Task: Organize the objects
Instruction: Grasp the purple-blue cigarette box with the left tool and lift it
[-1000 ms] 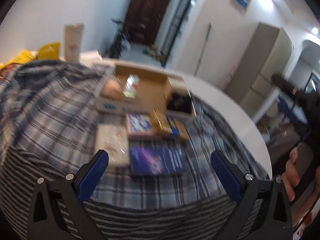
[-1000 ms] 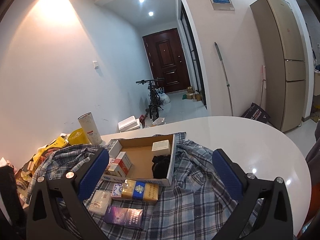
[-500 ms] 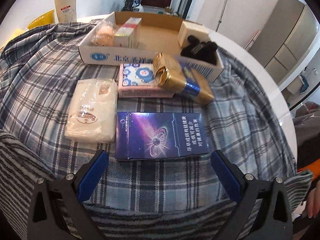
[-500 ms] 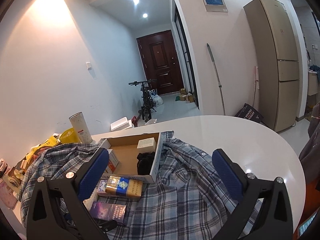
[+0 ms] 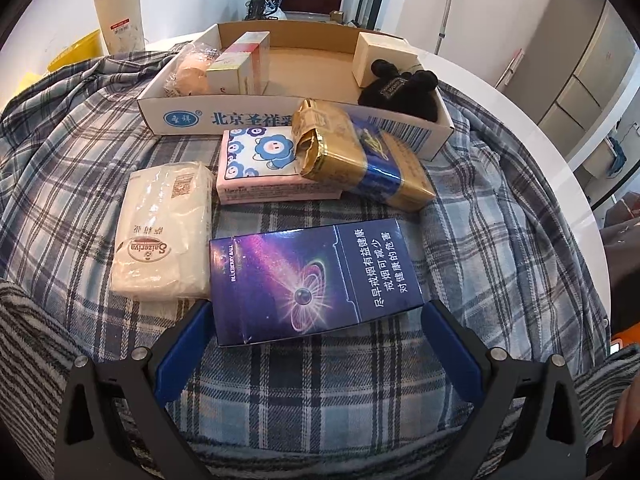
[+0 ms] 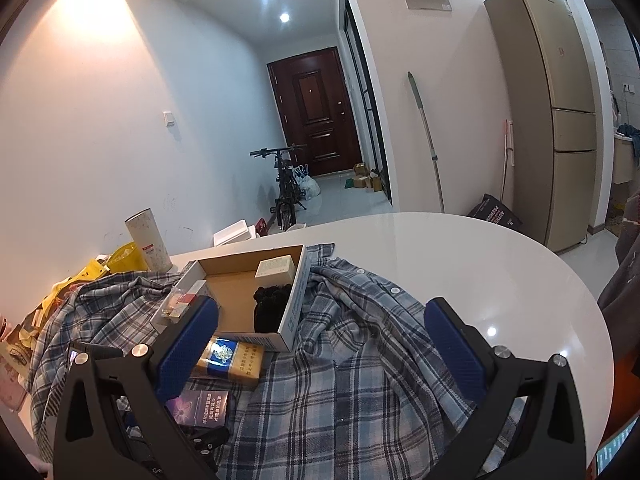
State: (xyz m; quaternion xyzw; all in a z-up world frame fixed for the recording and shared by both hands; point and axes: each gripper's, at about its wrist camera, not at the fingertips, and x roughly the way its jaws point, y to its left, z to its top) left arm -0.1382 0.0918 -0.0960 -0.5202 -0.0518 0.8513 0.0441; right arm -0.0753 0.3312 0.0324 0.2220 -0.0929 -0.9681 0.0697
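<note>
Straddling the purple cigarette carton (image 5: 316, 280), the left gripper (image 5: 316, 344) has its 2 blue fingers (image 5: 182, 344) spread wide, 1 off each short end of the carton, neither pad touching yet as far as the left wrist view shows. The carton lies flat on the plaid shirt (image 5: 500, 240), on the near side of the cardboard box (image 5: 192, 118) and well apart from it. Between carton and box lie the pink tissue pack (image 5: 260, 164) and the gold-and-blue cigarette carton (image 5: 360, 160), which leans on the tissue pack. The white tissue pack (image 5: 164, 228) sits just beside the purple carton, on the far-left side relative to it.

Judged step: grasp the purple carton, presumably for the box.

Notes for a clean grasp:
1. The span runs along the carton's long axis, so the opening leaves little margin. Centre it before closing.
2. The left finger stands near the white tissue pack; keep it from snagging the wrap.
3. The shirt is soft and rumpled. Lower until the pads reach the carton's side faces, but avoid pinching cloth.
4. The box already holds a black pouch (image 5: 400, 90), a cream box (image 5: 382, 60), a pink-and-white box (image 5: 240, 66) and a bagged item. The free floor is in the box's middle.

The right gripper (image 6: 320, 344) hangs wide apart and empty over the shirt, right of the box.
</note>
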